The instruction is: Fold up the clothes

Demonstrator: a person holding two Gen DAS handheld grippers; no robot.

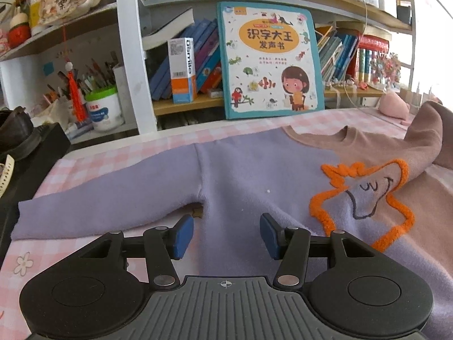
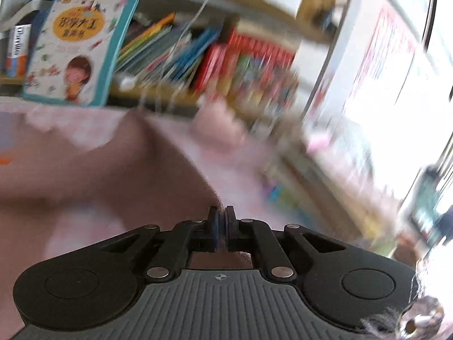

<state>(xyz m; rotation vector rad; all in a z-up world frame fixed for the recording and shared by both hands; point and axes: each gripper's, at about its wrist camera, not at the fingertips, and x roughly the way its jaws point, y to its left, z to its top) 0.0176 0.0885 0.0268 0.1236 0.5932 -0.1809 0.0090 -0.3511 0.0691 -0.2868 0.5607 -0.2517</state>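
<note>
The sweater point(image 1: 240, 181) lies spread on the pink checked tabletop point(image 1: 93, 158), lilac half clear, brown half running off the right edge. Left gripper point(image 1: 226, 236) hovers over its hem, fingers wide apart. Right wrist view is super blurry, but the right gripper point(image 2: 223, 223) is pinched tight on the brown sleeve point(image 2: 158, 155), lifted up.

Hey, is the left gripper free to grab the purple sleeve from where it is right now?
Probably yes. The left gripper is open, holds nothing, and hovers over the sweater by the armpit. The purple sleeve lies flat on the checked cloth to its left, nothing lying over it.
</note>
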